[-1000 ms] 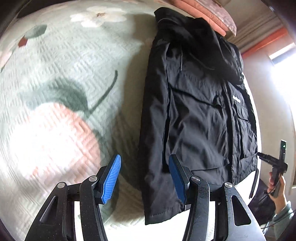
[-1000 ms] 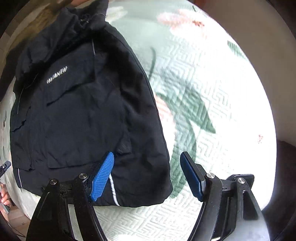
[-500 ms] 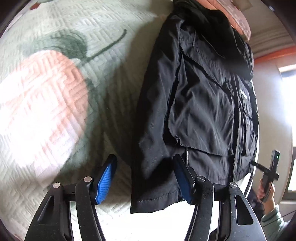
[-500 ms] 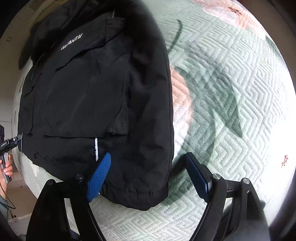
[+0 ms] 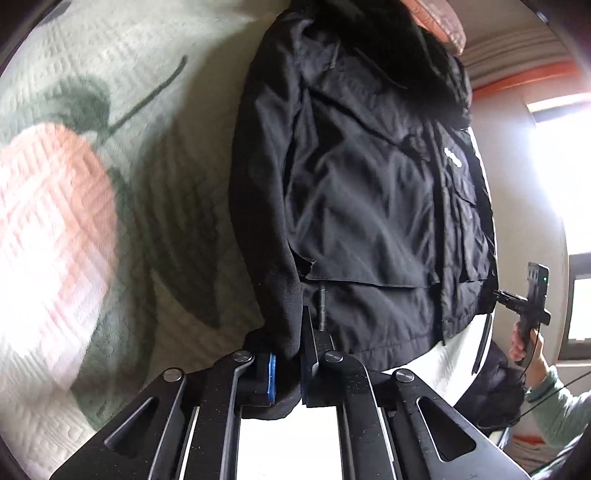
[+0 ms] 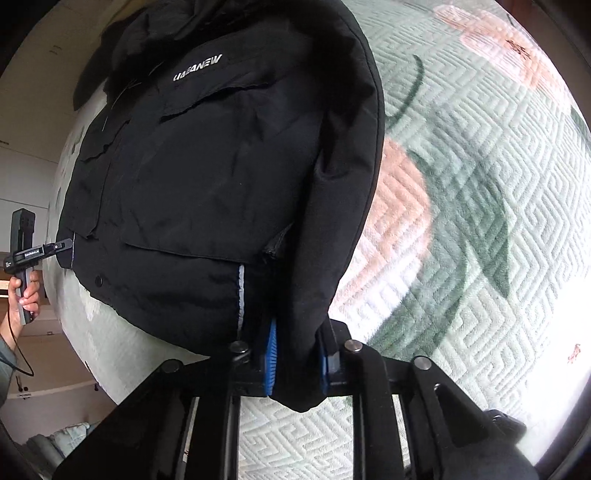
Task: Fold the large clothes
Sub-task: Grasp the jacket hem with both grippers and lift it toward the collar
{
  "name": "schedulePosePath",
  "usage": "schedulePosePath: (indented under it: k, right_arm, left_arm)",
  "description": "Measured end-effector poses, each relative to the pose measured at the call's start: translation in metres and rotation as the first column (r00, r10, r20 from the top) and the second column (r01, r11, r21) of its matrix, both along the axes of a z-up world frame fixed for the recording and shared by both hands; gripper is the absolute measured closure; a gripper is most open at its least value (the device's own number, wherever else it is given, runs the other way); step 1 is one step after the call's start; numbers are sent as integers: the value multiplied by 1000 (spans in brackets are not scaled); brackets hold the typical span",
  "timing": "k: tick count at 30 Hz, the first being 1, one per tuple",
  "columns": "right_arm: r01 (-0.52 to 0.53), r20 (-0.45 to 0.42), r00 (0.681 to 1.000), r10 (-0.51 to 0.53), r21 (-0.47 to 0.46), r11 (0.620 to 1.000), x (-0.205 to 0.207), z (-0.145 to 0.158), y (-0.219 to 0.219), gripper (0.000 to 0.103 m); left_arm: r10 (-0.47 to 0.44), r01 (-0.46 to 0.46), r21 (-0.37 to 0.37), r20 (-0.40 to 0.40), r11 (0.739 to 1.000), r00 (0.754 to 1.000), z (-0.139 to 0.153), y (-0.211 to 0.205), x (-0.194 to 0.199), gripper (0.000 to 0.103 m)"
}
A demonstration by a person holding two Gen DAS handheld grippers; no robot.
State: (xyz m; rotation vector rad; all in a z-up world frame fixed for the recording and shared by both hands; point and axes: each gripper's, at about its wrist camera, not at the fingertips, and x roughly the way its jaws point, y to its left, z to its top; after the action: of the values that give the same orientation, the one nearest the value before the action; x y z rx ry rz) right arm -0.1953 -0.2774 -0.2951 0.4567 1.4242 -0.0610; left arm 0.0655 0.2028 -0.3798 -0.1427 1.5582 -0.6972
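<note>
A black hooded jacket [image 5: 369,192] lies front-up on a pale green quilted bedspread [image 5: 74,192], its sleeves lying along its sides. In the right wrist view the jacket [image 6: 207,177] shows white chest lettering and flap pockets. My left gripper [image 5: 286,373] is shut on the cuff end of the jacket's left-side sleeve [image 5: 258,206]. My right gripper [image 6: 295,360] is shut on the cuff end of the right-side sleeve [image 6: 351,184]. Both cuffs hang pinched between the blue pads.
The bedspread [image 6: 480,184] has pink flower and dark green leaf prints. A pink pillow [image 5: 439,22] lies beyond the hood. Each view shows the person's other hand holding the other gripper's handle, in the left wrist view [image 5: 528,310] and the right wrist view [image 6: 26,258], beside the bed.
Both grippers came down to the jacket's lower corners and closed on the sleeve cuffs. They were open above the bed before.
</note>
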Motion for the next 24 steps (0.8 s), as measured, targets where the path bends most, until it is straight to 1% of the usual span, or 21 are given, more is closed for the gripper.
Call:
schedulePosePath:
  k: [3,5,7,9,10,13,15,19,23,24]
  right_arm:
    - [-15,17,1000,16,-21,1000,9,16,2,89]
    - [-25,31,999,26,-34,999,13,31,5,89]
    - [-29,48,998,31,-37,999,19,46,6,90]
    - [-22,82,996,23,-8,1000,26,65,2,90]
    - [-24,100,995,25,-11,1000,31,76,0,90]
    - [-20,145,989,24,-25,999,44,102,-5,90]
    - [-7,171,985,13,-36,999,63,119,-3,90]
    - [35,234,972,-25,-39,999,89,148,-25,90]
    - [76,313,948,-58,-46,996,139,172,-48,90]
    - [84,330,942,-65,-44,995,154,176,-53,90]
  left_arm:
    - [47,-48,-75,-8,996,999,22,3,10,96]
    - [58,-57,-109,-1,992,998,37,-1,17,96]
    - [54,-51,-128,23,991,998,52,-13,23,96]
    - [54,-45,-165,55,985,997,70,-22,32,96]
    - [58,-43,-189,76,981,995,83,-29,40,96]
    - [62,-30,-220,140,975,988,108,-41,55,96]
    - [72,-30,-233,173,972,982,121,-49,67,96]
    - [108,-37,-290,234,956,966,148,-62,96,96]
    - [155,-48,-341,296,939,942,172,-68,144,95]
    - [162,-49,-340,311,939,937,175,-72,152,95]
